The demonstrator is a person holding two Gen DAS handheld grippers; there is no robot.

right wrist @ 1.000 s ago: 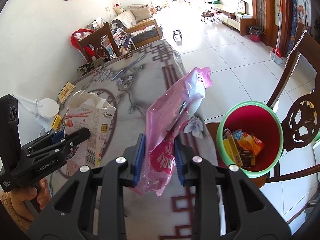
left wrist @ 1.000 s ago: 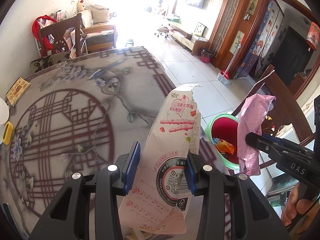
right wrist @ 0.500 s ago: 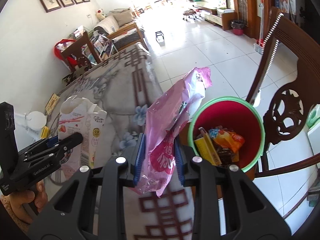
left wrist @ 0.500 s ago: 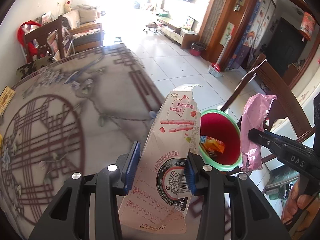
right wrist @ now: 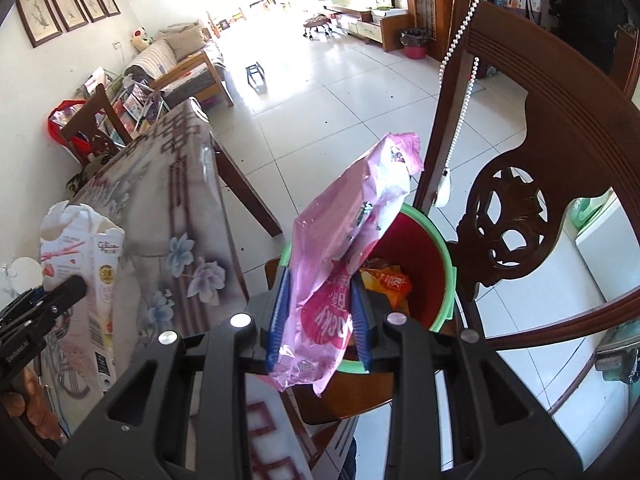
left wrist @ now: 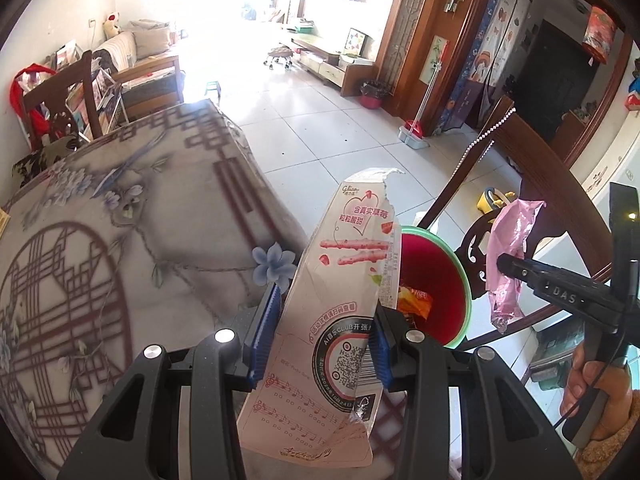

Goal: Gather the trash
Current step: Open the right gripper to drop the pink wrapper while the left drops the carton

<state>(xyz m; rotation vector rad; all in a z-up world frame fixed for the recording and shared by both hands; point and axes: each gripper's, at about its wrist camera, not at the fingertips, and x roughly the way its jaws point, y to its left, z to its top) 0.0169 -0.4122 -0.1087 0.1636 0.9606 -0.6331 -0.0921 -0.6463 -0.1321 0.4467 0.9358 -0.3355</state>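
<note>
Bright sunlit living rm, white tiled floor (left wrist: 288,136). Far left: sofa (left wrist: 140,46) w/ cushions, framed pics (right wrist: 68,6) on white wall. Near left: table w/ floral cloth (left wrist: 120,216). Right: carved dark wood chair (right wrist: 540,208); TV unit (left wrist: 328,60) far.

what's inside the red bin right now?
Inside the red bin: an orange snack wrapper on top. The pink bag held in front covers the rest, so other contents can't be seen.

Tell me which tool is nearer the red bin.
Right. The right tool, gripping a pink wrapper, hangs at the red bin rim; the left tool, gripping a snack box, is beside it over the table edge.
</note>
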